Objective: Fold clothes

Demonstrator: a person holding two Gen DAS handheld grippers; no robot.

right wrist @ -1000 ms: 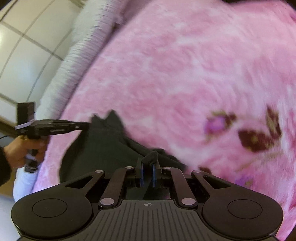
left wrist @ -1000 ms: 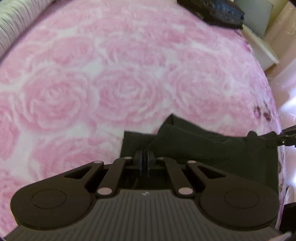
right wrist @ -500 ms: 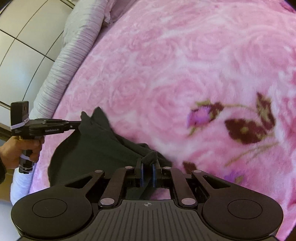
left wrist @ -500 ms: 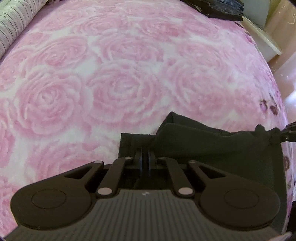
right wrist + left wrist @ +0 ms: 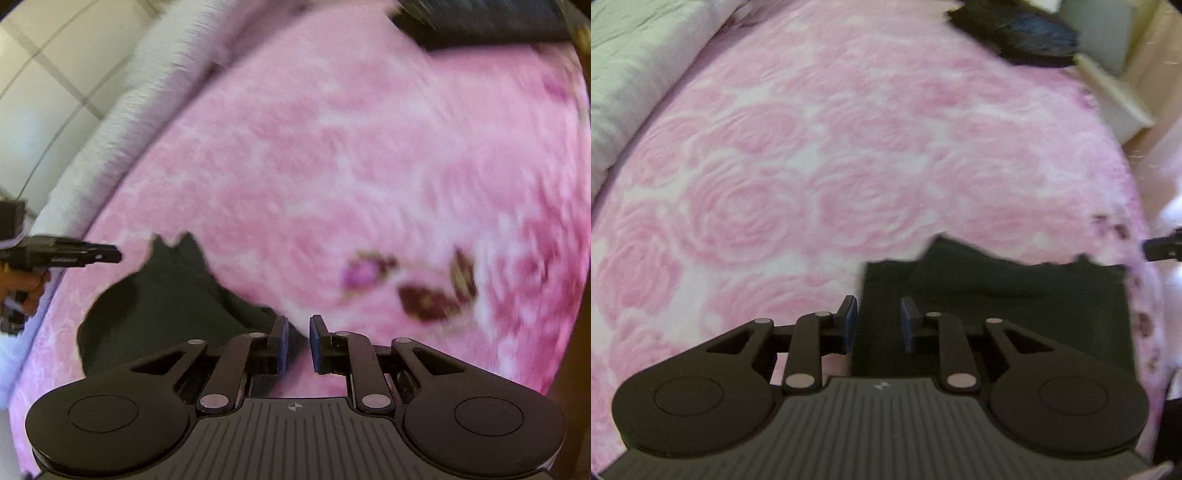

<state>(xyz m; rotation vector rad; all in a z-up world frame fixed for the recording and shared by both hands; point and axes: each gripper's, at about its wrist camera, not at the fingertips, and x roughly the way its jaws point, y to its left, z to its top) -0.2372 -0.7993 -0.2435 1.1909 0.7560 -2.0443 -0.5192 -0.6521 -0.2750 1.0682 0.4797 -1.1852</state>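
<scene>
Release step, we judge. Left gripper (image 5: 875,321) and right gripper (image 5: 295,341) both opening, jaws narrow, nothing pinched. Dark garment (image 5: 997,295) lies folded on the pink blanket (image 5: 812,166) (near edge). Next: regrasp an edge for another fold, or clear away.

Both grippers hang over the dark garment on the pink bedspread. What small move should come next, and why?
Probably lift both clear. The left gripper and right gripper are opening, pads off the dark garment, which lies folded on the pink bedspread.

Soft, even daylight, heavy motion blur throughout, strong fisheye bending at the edges.
</scene>
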